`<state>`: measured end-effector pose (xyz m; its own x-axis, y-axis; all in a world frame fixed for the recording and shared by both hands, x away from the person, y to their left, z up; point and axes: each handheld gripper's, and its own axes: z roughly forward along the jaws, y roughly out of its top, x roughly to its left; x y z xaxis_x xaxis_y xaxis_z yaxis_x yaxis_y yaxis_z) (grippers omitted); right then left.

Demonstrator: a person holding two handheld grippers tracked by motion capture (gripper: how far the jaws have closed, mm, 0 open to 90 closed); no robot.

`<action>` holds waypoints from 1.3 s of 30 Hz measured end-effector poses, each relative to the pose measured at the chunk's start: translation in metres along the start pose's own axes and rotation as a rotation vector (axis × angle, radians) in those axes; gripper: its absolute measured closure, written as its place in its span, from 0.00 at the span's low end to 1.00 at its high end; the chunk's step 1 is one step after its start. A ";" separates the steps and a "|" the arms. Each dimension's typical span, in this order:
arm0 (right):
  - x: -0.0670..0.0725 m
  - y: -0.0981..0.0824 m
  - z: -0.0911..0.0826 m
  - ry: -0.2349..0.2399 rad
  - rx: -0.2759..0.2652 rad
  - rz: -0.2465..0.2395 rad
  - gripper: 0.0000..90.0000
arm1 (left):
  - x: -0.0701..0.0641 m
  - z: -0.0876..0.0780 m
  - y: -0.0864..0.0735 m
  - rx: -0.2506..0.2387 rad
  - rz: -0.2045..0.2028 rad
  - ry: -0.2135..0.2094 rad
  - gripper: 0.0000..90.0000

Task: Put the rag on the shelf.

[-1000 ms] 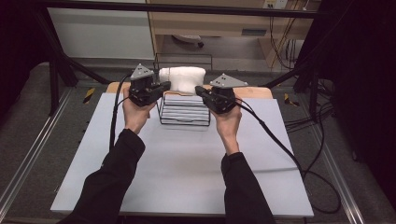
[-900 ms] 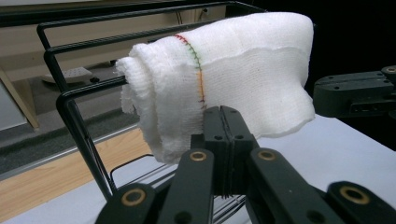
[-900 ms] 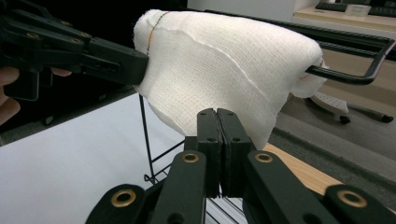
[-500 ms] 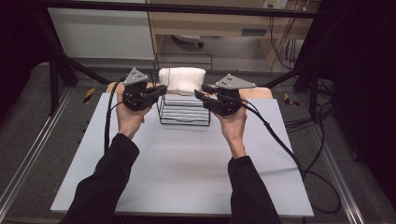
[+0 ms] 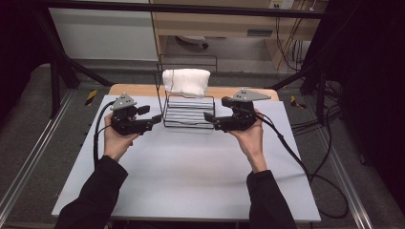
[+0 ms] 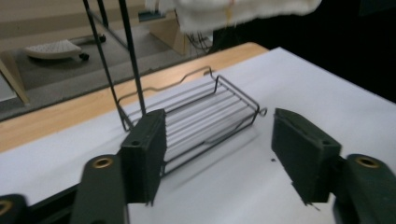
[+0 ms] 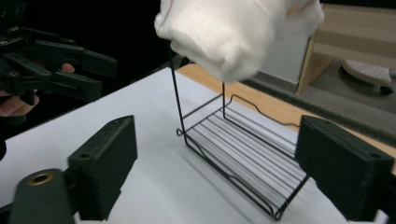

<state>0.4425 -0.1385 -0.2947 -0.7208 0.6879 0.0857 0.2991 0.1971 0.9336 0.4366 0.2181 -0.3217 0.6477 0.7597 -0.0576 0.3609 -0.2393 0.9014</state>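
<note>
- Over the wire rack's (image 5: 188, 110) top bar, the white towel (image 5: 186, 81) hung draped, free of both tongs.
- Our left tongs (image 5: 154, 118) and right tongs (image 5: 208, 118) had just spread, empty, and drawn back to either side above the tabletop (image 5: 191, 176).
- We judged the hanging finished.

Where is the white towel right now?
In the high view, the white towel hangs over the top bar of the black wire rack at the table's far middle, between the left gripper and right gripper.
</note>
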 end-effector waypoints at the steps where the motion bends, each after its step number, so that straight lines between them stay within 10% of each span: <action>1: -0.001 -0.004 -0.002 0.002 0.002 0.006 0.11 | 0.001 -0.002 -0.004 -0.002 0.001 0.006 0.34; 12: -0.010 -0.040 -0.023 0.046 -0.001 0.021 0.02 | -0.002 -0.016 -0.045 0.038 0.003 0.001 0.12; 39: -0.023 -0.151 -0.057 0.066 0.152 0.082 0.01 | 0.004 -0.053 -0.121 0.111 0.009 0.008 0.09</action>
<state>0.3785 -0.2244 -0.4174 -0.7279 0.6598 0.1865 0.4460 0.2491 0.8596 0.3598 0.2824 -0.4084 0.6463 0.7618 -0.0456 0.4269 -0.3114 0.8490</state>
